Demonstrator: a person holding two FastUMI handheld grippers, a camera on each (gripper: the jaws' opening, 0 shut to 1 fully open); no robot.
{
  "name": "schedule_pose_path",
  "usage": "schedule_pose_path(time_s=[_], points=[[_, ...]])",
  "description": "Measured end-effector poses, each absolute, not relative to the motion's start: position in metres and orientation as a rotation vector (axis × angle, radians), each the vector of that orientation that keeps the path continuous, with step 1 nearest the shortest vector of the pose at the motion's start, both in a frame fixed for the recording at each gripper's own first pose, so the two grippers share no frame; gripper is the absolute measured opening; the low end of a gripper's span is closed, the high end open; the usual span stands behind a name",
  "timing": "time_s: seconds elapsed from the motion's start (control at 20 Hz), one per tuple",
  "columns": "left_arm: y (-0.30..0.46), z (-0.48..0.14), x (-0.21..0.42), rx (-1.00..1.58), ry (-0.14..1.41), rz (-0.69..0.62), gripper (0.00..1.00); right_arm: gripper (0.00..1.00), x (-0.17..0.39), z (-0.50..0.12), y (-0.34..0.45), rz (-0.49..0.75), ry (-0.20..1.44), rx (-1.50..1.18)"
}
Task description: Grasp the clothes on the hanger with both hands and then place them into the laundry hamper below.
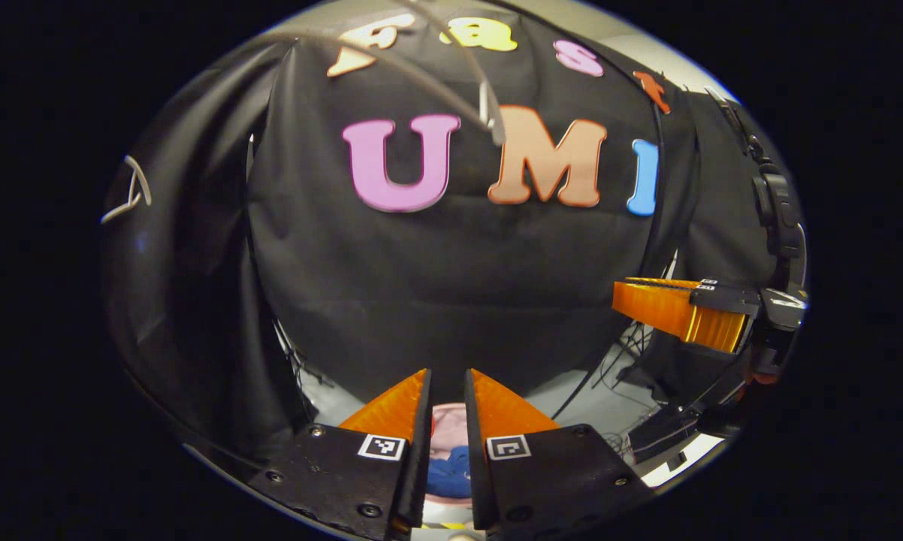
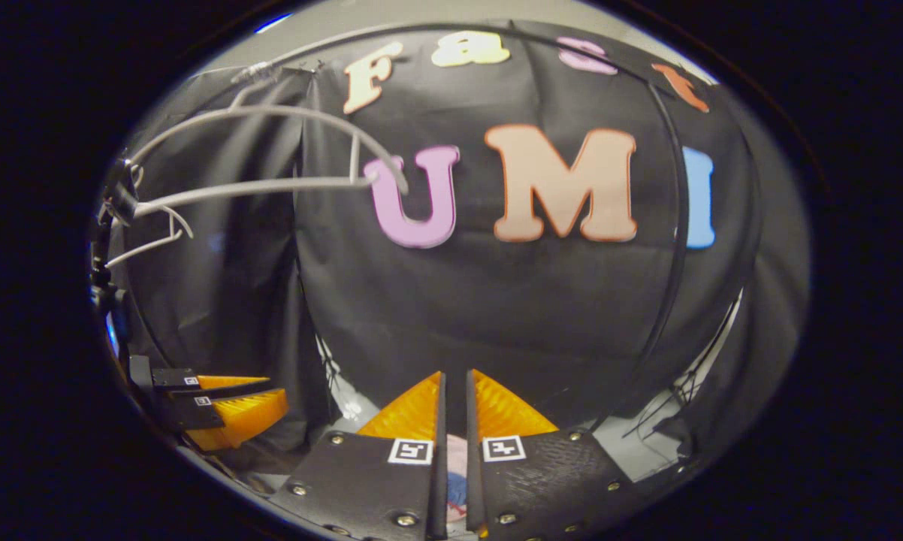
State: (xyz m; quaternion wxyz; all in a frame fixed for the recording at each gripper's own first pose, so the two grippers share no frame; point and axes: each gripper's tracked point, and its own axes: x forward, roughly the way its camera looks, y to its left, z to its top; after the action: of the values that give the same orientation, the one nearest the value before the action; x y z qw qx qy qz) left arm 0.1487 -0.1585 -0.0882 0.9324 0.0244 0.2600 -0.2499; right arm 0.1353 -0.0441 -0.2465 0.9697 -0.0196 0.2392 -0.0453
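Note:
Bare grey wire hangers [image 2: 271, 185] hang at the upper left of the right gripper view, and one hanger [image 1: 391, 60] crosses the top of the left gripper view. Far below, seen through the slit between my left gripper's [image 1: 448, 372] fingers, a blue garment [image 1: 448, 469] lies in the pink hamper [image 1: 451, 421]. My right gripper [image 2: 455, 373] shows the same hamper [image 2: 457, 451] through its own slit. Both grippers are up in the air with their fingers drawn together on nothing. The right gripper [image 1: 620, 297] floats at the right, the left gripper [image 2: 282, 398] at the lower left.
Black cloth walls surround the booth. Another small hanger [image 1: 132, 191] hangs at the far left. Cables [image 1: 624, 353] trail over the grey floor [image 1: 609, 406] at the lower right. A thin black pole [image 2: 677, 225] curves down the right side.

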Motion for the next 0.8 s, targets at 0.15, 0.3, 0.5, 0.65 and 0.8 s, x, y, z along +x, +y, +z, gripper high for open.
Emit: schedule_pose_path(time_s=[0.15,0.3,0.5,0.65,0.8], points=[[-0.168,-0.038,0.156,0.034,0.412,-0.539,0.25,0.1,0.141,-0.193,-0.037,-0.08,0.358,-0.067],[-0.177,0.02,0.155,0.005,0.284,-0.559,0.25,0.1,0.139,-0.147,-0.026,-0.068,0.262,-0.065],[-0.183,0.088,0.159,-0.025,0.13,-0.571,0.25,0.1,0.133,-0.105,-0.023,-0.073,0.17,-0.021],[-0.184,0.116,0.155,-0.045,0.059,-0.566,0.3,0.13,0.126,-0.085,-0.029,-0.1,0.12,0.015],[-0.187,0.12,0.157,-0.066,0.025,-0.577,0.47,0.35,0.123,-0.071,-0.036,-0.129,0.078,0.028]])
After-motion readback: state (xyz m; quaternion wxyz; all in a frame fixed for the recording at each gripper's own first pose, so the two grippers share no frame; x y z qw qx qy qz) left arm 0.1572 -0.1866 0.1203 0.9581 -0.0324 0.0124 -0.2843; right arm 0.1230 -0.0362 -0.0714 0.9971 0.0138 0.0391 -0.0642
